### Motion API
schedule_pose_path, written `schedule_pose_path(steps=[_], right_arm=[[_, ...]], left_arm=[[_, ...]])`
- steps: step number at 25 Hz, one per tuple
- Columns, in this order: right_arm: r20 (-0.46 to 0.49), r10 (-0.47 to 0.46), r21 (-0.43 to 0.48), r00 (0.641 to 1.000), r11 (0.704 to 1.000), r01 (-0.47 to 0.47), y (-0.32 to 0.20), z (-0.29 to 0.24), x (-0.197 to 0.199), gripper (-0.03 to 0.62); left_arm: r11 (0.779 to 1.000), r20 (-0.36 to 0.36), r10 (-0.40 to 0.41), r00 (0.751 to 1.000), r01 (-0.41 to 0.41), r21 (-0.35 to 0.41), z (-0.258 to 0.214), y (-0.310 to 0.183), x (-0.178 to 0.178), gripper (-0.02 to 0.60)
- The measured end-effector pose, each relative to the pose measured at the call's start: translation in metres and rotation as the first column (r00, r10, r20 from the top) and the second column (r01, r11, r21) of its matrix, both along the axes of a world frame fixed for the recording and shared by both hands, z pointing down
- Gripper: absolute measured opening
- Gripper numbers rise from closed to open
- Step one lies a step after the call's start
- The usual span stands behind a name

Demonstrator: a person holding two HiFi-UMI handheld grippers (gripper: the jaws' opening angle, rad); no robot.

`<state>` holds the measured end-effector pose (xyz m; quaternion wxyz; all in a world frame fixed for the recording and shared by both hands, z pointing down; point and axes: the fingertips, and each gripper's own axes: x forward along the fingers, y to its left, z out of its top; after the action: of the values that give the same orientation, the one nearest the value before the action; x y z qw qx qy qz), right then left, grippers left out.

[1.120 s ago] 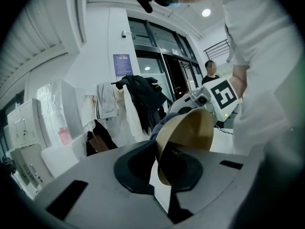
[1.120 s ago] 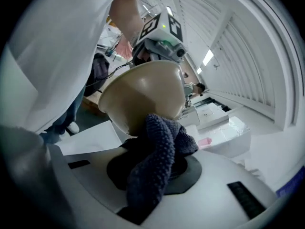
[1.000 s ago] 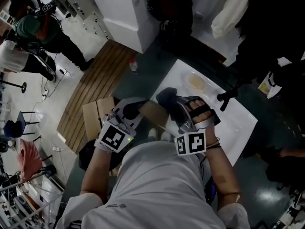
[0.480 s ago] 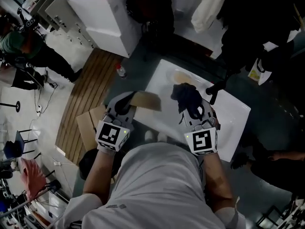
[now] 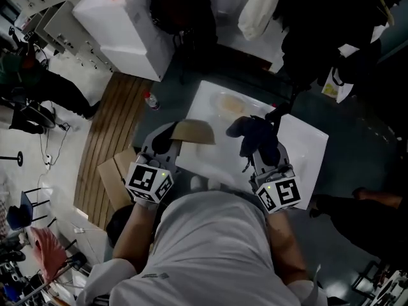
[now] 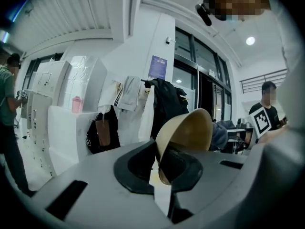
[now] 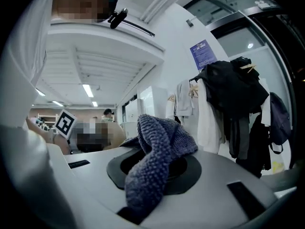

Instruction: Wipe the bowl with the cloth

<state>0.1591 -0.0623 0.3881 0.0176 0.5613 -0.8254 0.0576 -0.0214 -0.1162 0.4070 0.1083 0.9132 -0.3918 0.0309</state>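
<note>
A tan bowl is held tilted on its side over the left edge of the white table, its rim pinched by my left gripper. In the left gripper view the bowl rises from between the jaws of that gripper, which is shut on the rim. A dark blue knitted cloth hangs bunched from my right gripper, a short way right of the bowl and apart from it. The right gripper view shows the cloth draped over the shut gripper.
A pale plate or dish lies on the table's far part. A black stand or handle sits beside the cloth. White cabinets stand at the back, hanging clothes behind the table, and cardboard lies on the floor at left.
Both grippers have drawn apart: the cloth hand has slid right, away from the bowl, and the bowl hand has stayed near the table's left edge. The head view has shifted.
</note>
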Motion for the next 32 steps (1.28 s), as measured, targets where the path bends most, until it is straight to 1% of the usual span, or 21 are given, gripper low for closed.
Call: schedule_pose_path(steps=[7, 12, 21, 32], right_arm=[[0.039, 0.041, 0.0, 0.998, 0.999, -0.041, 0.004, 0.004, 0.004, 0.061], [0.069, 0.061, -0.009, 0.996, 0.998, -0.061, 0.004, 0.008, 0.003, 0.061], [0.064, 0.092, -0.011, 0.994, 0.996, -0.092, 0.01, 0.015, 0.0, 0.061], [0.037, 0.085, 0.0, 0.996, 0.996, -0.085, 0.016, 0.015, -0.006, 0.061]], left_arm=[[0.999, -0.041, 0.013, 0.999, -0.015, -0.044, 0.004, -0.001, 0.003, 0.02], [0.998, -0.043, 0.009, 0.999, -0.012, -0.062, 0.01, -0.001, 0.0, 0.021], [0.997, -0.052, 0.015, 0.999, -0.019, -0.079, 0.017, 0.003, -0.002, 0.021], [0.996, -0.053, 0.018, 0.998, -0.023, -0.084, 0.017, 0.008, 0.0, 0.021]])
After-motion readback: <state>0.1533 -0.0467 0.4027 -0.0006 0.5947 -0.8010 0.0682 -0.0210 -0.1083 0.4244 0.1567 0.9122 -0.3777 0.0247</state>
